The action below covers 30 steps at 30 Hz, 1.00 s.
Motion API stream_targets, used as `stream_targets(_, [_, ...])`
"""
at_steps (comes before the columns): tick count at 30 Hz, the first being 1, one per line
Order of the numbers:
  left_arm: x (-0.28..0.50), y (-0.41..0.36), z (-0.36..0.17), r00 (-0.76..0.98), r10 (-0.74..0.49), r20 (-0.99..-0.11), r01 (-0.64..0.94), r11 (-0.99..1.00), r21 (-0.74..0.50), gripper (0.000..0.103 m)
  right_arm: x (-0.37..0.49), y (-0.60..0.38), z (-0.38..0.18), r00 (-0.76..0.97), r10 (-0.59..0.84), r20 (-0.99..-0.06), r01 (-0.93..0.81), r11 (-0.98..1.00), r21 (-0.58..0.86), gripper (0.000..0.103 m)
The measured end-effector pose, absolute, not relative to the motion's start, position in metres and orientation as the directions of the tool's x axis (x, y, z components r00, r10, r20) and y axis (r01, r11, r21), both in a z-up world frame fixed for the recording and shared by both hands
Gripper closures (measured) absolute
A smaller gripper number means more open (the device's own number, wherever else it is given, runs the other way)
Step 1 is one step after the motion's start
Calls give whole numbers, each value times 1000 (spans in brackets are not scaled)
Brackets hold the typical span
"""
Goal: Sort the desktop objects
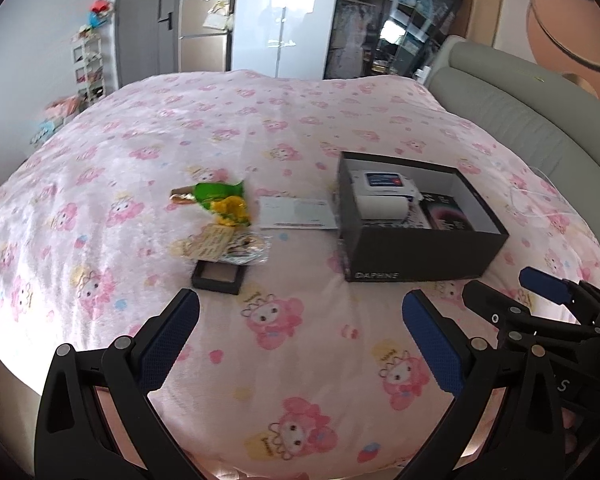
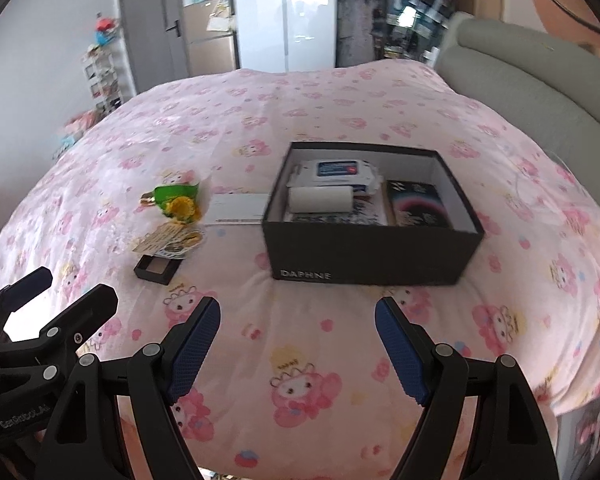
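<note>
Both grippers hover low over the near edge of the bed, side by side, neither holding anything. Left gripper [image 1: 300, 312]: jaws spread wide, nothing between the pads. Right gripper [image 2: 298, 316]: likewise released, jaws apart.

Black open box [image 2: 372, 252], marked DAPHNE, sits right of centre on the pink printed bedspread [image 2: 340, 100], toward the headboard side. Inside it: a wet-wipes pack [image 2: 334, 170] at the back, a white roll [image 2: 320, 199] in front of that, and a dark patterned box [image 2: 418, 202] along the right wall.

Outside the box, to its left:
- white card or envelope [image 2: 236, 209], flat, just beside the box's left wall
- green-and-yellow wrapped item [image 2: 178, 202], further left
- clear packet with tags [image 2: 172, 242], nearer
- small black tray [image 2: 156, 269], nearest the grippers; the packet appears to overlap its far edge

Judgement: sorting partly complete, with four items loose.

Handling notes: soft bedding gives under pressure, so come in shallow. The tray is rigid and has graspable edges. The packet is crinkly and may snag or drag the tray. The flat card offers no edge on fabric; slide it or press the bedding down beside it.
</note>
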<state>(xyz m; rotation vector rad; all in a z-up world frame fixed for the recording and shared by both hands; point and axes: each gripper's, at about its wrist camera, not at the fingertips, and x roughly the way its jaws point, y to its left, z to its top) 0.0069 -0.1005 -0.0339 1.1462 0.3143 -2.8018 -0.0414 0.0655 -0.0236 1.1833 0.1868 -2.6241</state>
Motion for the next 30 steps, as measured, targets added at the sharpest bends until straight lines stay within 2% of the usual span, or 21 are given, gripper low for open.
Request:
stream_targets(3, [8,-119,-42,-699,-29,-715,207,-965,-163,1,-46,43,-27,-636,-187,-748,336,-940,-51,25])
stream_targets(19, [-24,-197,-114,-619,-48,-784,329,-922,-203,1,-101,-37,-88,-474,-294,-830,475,-879,40,25])
stream_targets(23, [-64,-225,-152,-551,-100,-829,402,-902,-158,15,-122,-49,-112,-424,-307,-852,481,-873,76,25])
stream_targets(26, [-83,-241,-182,-512,-51,-857,423,-884,-200,24,-134,-59,-129,-400,-301,-866,483,-872,80,25])
stream_targets(30, [-91,-248,-205,-493,-3,-870,424,-874,-237,28,-151,-77,-157,-346,-299,-889,500,-861,94,27])
